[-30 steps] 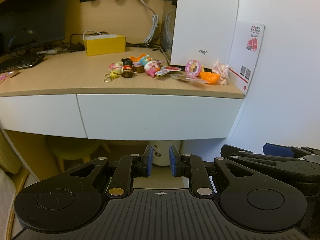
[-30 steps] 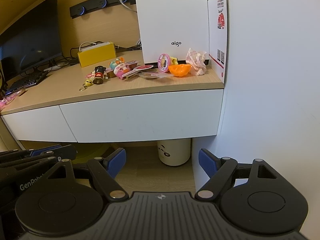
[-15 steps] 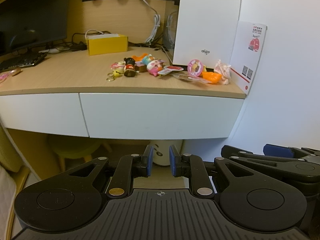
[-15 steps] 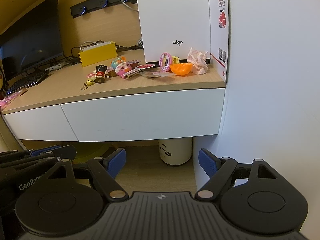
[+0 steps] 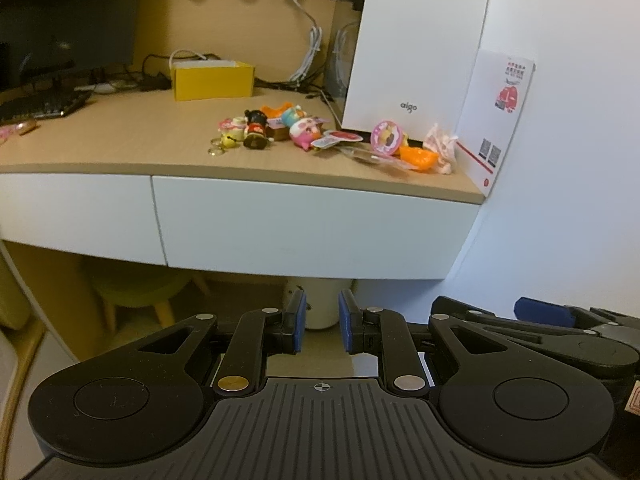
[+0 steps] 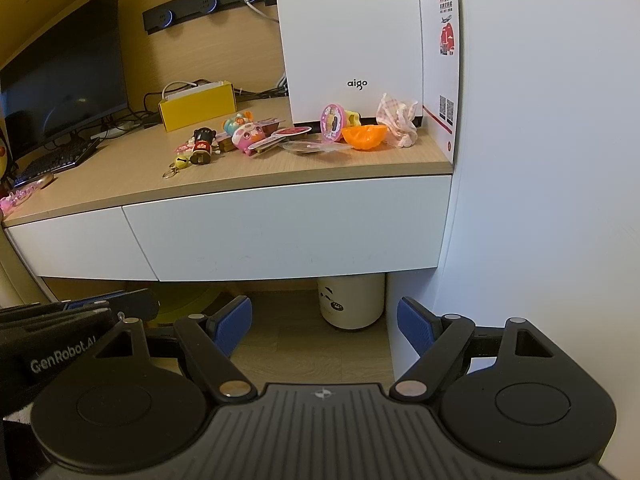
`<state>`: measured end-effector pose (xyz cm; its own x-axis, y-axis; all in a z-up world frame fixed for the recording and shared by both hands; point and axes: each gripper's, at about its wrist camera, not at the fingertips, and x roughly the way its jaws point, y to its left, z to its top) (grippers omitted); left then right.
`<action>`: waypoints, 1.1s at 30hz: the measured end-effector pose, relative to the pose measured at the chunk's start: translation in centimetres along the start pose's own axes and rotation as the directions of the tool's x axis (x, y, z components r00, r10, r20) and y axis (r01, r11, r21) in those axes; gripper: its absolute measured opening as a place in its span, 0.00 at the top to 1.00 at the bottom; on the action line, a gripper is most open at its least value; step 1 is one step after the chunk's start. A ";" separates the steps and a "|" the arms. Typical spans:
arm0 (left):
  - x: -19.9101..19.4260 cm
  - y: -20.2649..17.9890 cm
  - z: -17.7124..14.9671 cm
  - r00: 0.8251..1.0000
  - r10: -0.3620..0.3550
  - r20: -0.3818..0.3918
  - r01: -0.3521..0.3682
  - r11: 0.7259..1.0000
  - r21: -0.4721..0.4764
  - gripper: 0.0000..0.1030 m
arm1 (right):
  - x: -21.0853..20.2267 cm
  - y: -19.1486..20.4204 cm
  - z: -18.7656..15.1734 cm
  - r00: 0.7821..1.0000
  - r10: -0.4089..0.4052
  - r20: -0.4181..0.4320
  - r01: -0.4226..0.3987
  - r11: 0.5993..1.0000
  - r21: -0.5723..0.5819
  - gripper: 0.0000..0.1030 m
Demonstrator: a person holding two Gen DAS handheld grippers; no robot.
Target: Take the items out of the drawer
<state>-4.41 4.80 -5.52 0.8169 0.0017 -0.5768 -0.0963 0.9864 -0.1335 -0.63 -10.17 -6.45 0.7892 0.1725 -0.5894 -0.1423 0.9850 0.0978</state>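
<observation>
Left gripper [image 5: 322,326] sits at the bottom middle of its view with its blue pads close together, a thin gap left between them and nothing in it. Right gripper [image 6: 324,326] sits at the bottom middle of its own view with its pads wide apart and nothing between them. Both point at the desk [image 5: 120,140] from below its edge and touch nothing.

Across the middle of each view runs the white drawer [image 5: 312,232], and it is closed. Another white front is to its left. What is inside cannot be seen.

On the desk, right of the middle, lies a bunch of small toys: a doll [image 5: 256,130] with black hair, a pink toy [image 5: 306,134], a round pink disc [image 5: 387,138], an orange bowl [image 5: 418,158] and a pink and white bag [image 5: 440,150]. They are close together, and some touch. Behind them stands a white box [image 5: 420,40] that says "aigo". A yellow box [image 5: 212,80] is farther back, to the left. A screen [image 5: 68,20] and a keyboard [image 5: 40,106] are at the upper left. A white bin [image 6: 352,300] stands on the floor under the drawer
</observation>
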 end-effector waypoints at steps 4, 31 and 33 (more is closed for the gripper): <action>0.0 -0.1 0.0 1.000 0.015 -0.002 -0.015 1.000 0.015 0.81 | -0.1 0.0 -0.1 1.000 0.001 0.001 -0.001 1.000 0.000 0.22; -0.7 -0.4 2.5 0.996 -0.083 -0.042 0.085 0.996 0.031 0.85 | -0.2 -1.7 1.3 0.997 0.074 -0.024 -0.071 0.992 0.107 0.22; -1.0 0.1 3.3 0.996 -0.084 -0.034 0.086 0.994 0.061 0.85 | 0.1 -2.0 1.3 0.991 0.122 -0.046 -0.113 0.981 0.156 0.22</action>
<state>-3.37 5.48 -2.30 0.8020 -0.0871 -0.5909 0.0096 0.9911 -0.1331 0.58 -12.14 -5.66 0.7374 0.2906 -0.6097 -0.1358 0.9481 0.2876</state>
